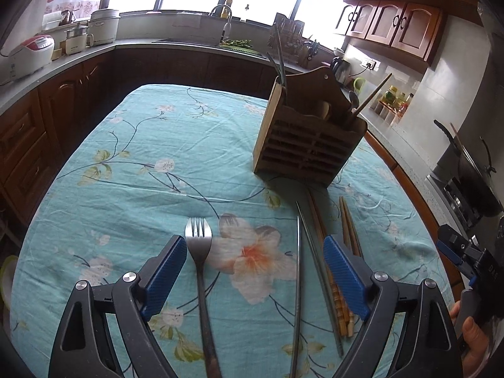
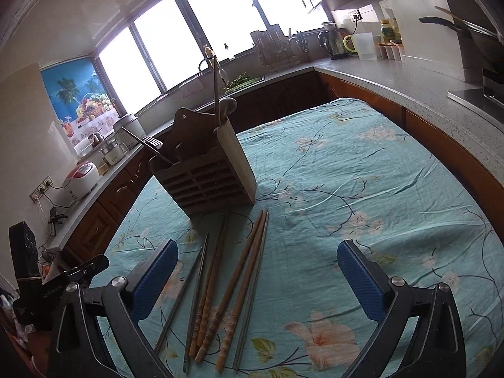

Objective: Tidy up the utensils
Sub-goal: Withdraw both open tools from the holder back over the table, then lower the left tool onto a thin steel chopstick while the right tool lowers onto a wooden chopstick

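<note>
A wooden utensil holder [image 1: 307, 138] stands on the table and holds a few utensils; it also shows in the right wrist view [image 2: 209, 178]. A metal fork [image 1: 199, 252] lies between the open fingers of my left gripper [image 1: 255, 278], next to metal chopsticks [image 1: 297, 283] and wooden chopsticks [image 1: 346, 236]. My right gripper [image 2: 258, 282] is open and empty above the table. Several wooden chopsticks [image 2: 242, 280] and metal chopsticks [image 2: 195, 296] lie between its fingers, nearer the left one. The right gripper also shows at the right edge of the left wrist view [image 1: 456, 249].
The table has a teal floral cloth [image 1: 141, 157]. Dark counters run around it with a rice cooker [image 1: 30, 55], a sink [image 1: 220, 42], a kettle [image 2: 332, 44] and a wok on the stove [image 1: 469, 167].
</note>
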A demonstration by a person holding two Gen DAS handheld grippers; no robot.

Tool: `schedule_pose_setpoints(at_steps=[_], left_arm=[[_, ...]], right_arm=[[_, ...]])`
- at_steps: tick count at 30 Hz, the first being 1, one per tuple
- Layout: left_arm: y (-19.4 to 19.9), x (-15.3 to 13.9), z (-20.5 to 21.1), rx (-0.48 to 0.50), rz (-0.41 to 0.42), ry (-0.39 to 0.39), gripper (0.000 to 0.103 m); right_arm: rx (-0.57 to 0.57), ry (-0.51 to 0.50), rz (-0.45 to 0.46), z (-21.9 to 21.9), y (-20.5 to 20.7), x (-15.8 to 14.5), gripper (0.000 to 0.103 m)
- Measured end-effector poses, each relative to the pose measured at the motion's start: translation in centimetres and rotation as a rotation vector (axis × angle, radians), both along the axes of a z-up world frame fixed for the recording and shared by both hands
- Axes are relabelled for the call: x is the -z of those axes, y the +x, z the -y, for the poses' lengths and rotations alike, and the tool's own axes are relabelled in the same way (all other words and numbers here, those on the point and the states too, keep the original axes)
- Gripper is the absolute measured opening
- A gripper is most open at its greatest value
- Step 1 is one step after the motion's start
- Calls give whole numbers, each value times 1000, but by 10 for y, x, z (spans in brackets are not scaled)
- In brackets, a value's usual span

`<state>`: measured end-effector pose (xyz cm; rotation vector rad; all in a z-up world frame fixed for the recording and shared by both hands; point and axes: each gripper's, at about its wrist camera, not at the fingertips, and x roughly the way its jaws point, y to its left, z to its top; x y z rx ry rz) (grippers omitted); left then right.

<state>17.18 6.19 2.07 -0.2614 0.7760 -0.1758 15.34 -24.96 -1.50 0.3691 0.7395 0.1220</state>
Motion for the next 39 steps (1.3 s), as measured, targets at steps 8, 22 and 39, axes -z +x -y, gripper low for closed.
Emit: schedule_pose_setpoints(at_steps=[8,22,39], left_arm=[[-9,7,9,27,-39,16,89],[12,19,36,92,-72,64,87],[65,53,76,200,-187,119,37]], right_arm=[[-2,2,-30,0,-9,13,102],[-30,-43,-30,-9,-1,16,101],[-117,-46,-168,-30,53,51,32]])
